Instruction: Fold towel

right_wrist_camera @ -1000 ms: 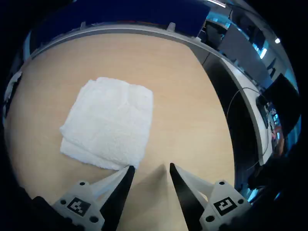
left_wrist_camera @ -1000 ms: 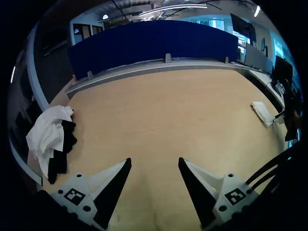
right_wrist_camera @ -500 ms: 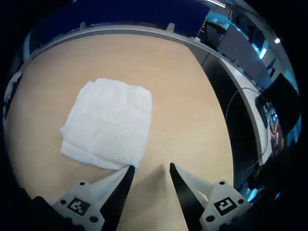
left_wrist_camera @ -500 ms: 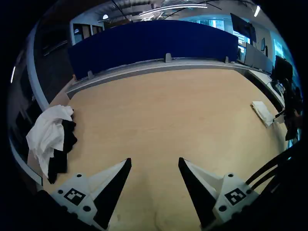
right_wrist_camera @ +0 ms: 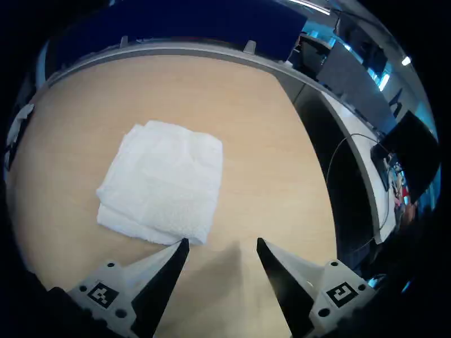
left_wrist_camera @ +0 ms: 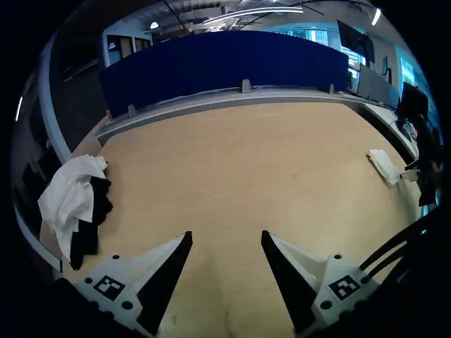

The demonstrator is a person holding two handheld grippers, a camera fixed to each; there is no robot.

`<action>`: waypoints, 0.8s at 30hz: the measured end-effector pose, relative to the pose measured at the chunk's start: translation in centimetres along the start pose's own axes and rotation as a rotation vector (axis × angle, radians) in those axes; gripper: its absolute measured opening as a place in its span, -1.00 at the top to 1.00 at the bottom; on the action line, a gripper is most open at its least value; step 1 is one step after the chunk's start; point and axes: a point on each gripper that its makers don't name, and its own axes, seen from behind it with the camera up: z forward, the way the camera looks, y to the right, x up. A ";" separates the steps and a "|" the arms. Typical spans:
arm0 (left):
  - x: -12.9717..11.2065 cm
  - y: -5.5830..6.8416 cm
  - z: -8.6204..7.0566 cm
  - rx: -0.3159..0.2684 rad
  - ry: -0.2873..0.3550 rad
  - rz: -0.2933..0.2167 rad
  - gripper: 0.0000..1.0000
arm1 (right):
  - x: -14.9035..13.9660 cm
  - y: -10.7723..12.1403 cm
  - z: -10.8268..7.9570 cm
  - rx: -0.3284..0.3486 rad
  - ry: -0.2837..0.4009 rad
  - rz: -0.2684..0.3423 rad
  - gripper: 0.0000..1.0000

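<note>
Holding the right gripper (right_wrist_camera: pixel 222 241) with fingers apart, just beside the near corner of the folded white terry towel (right_wrist_camera: pixel 160 180), lying centre-left of the right gripper view on the pale wooden table (right_wrist_camera: pixel 259 141). Holding the left gripper (left_wrist_camera: pixel 226 233) likewise spread, over bare wood. Seemingly finishing: lifting clear without snagging the layers.

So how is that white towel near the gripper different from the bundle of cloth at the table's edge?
The towel lies flat, folded into a neat layered square; the bundle is a crumpled heap. The towel is all white; the bundle mixes white and black cloth. Both rest on the wooden table.
</note>
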 end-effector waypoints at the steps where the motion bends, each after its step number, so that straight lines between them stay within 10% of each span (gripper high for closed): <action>1: 0.0 0.0 0.0 -0.001 0.000 0.001 -0.81 | 0.0 0.0 0.0 0.000 0.000 0.000 -0.94; 24: 0.1 -0.3 -0.4 -0.011 0.013 -0.001 -0.81 | 0.4 -0.2 -2.1 -0.015 0.027 -0.016 -1.00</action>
